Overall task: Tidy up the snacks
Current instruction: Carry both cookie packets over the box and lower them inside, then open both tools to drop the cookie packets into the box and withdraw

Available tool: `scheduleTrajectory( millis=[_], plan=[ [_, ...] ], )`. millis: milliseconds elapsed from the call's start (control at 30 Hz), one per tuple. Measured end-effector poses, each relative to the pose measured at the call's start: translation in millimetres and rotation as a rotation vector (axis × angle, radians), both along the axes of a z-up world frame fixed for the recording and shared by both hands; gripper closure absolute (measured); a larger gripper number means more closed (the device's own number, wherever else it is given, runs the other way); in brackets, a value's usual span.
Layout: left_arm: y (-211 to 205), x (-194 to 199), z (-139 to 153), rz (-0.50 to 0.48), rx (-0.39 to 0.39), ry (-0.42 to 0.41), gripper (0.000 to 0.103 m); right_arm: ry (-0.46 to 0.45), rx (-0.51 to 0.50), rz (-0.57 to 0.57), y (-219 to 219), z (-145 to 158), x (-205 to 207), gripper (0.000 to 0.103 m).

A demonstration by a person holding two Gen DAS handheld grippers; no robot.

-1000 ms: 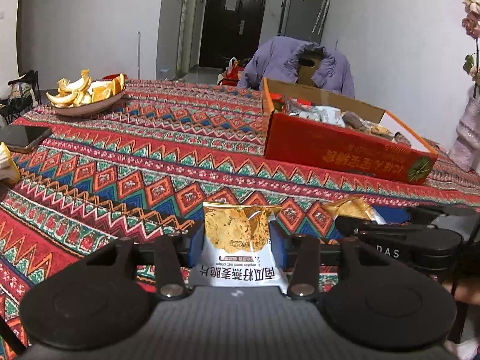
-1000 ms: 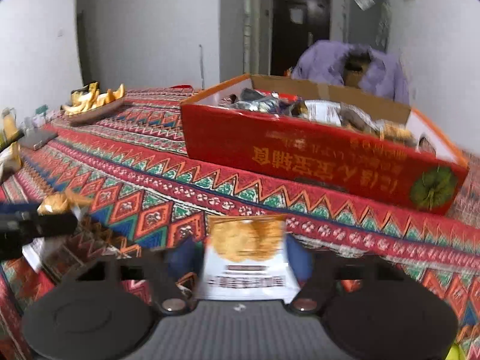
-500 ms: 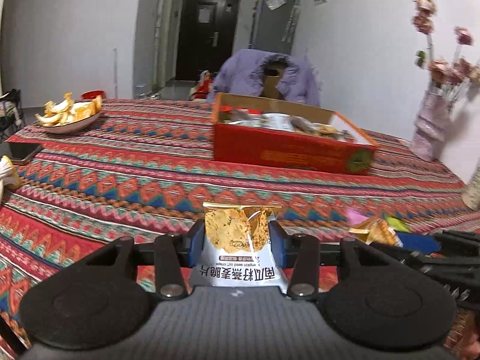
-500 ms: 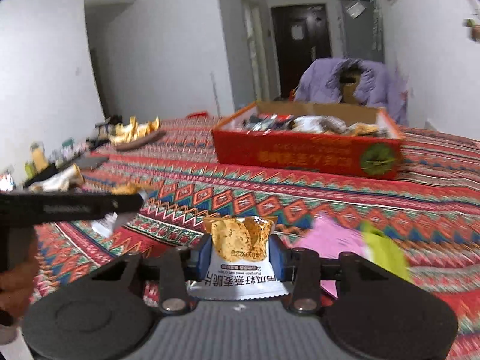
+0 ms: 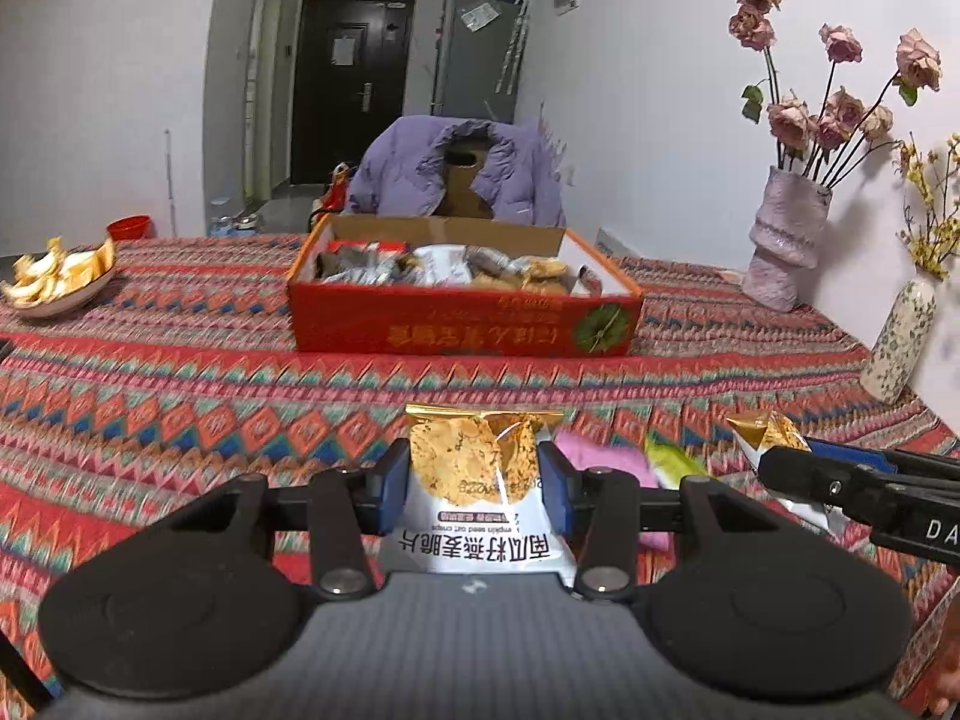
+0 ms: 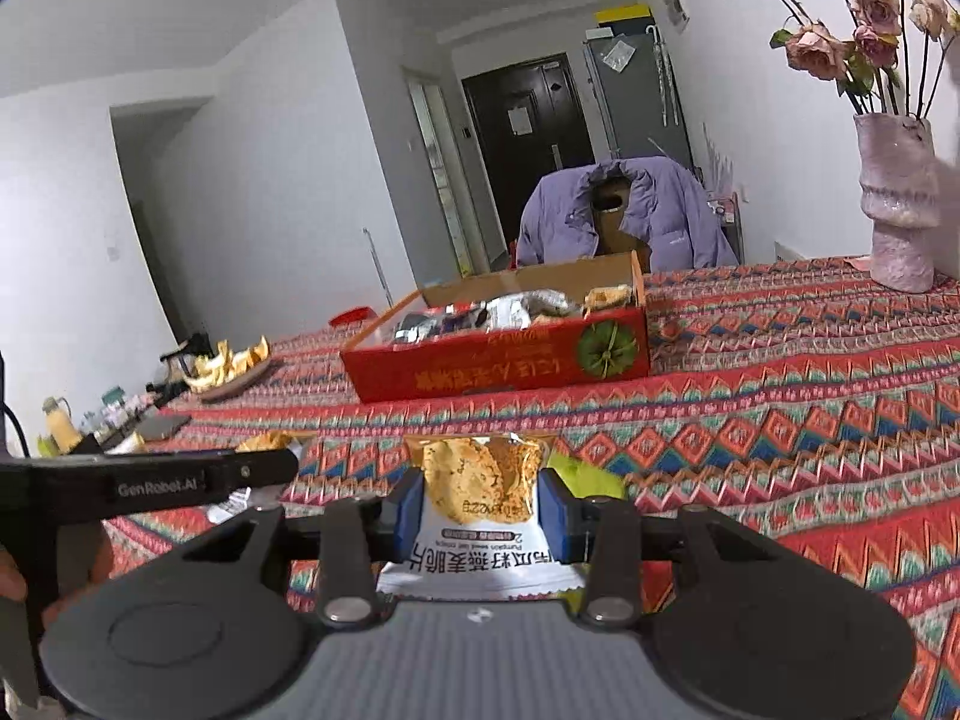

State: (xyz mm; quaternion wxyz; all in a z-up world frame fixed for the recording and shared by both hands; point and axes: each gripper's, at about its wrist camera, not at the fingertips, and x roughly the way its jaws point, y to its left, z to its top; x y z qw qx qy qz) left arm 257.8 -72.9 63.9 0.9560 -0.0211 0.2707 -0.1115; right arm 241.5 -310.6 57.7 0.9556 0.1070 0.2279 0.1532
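My left gripper (image 5: pixel 475 480) is shut on a white and gold oat crisp packet (image 5: pixel 480 480), held above the patterned tablecloth. My right gripper (image 6: pixel 480 501) is shut on a like oat crisp packet (image 6: pixel 477 498). The red cardboard box (image 5: pixel 462 324) holds several snack packets and stands ahead in the middle of the table; it also shows in the right wrist view (image 6: pixel 498 366). A pink packet (image 5: pixel 600 456) and a green packet (image 5: pixel 672 462) lie on the cloth between the grippers. The right gripper shows at the left wrist view's right edge (image 5: pixel 864 492).
A bowl of orange peels (image 5: pixel 54 282) sits at the far left. Two vases (image 5: pixel 786 240) (image 5: pixel 897 342) with flowers stand at the right edge. A chair with a purple jacket (image 5: pixel 462 174) is behind the box. Bottles and a phone (image 6: pixel 162 426) lie at the left.
Both grippers pulled back from the box and rose, each still holding its packet. The box is farther away now. The pink and green packets came into view.
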Motion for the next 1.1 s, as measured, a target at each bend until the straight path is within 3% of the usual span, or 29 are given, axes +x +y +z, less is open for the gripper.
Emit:
scheduleTrajectory(
  millis=[300, 600, 733, 833, 967, 1033, 1100],
  plan=[
    [-35, 140, 25, -0.084, -0.032, 0.017, 0.058, -0.07, 0.074, -0.001, -30, 42, 104, 0.064],
    [-79, 280, 11, -0.095, -0.051, 0.101, 0.058, 0.038, 0.052, -0.026, -45, 42, 259, 0.064],
    [-90, 320, -11, -0.085, -0.031, 0.156, 0.058, 0.126, 0.108, -0.023, -54, 28, 319, 0.064],
    [-96, 339, -29, -0.075, -0.033, 0.205, 0.057, 0.154, 0.033, -0.033, -43, 20, 353, 0.064],
    [-95, 349, -47, -0.092, -0.047, 0.25, 0.045, 0.19, -0.085, -0.028, -24, 5, 381, 0.063],
    [-94, 350, -49, -0.096, -0.04, 0.248, 0.034, 0.203, -0.106, -0.029, -17, -2, 391, 0.063],
    [-90, 348, -47, -0.105, -0.037, 0.232, 0.031, 0.205, -0.131, -0.021, -11, -6, 395, 0.061]
  ],
)
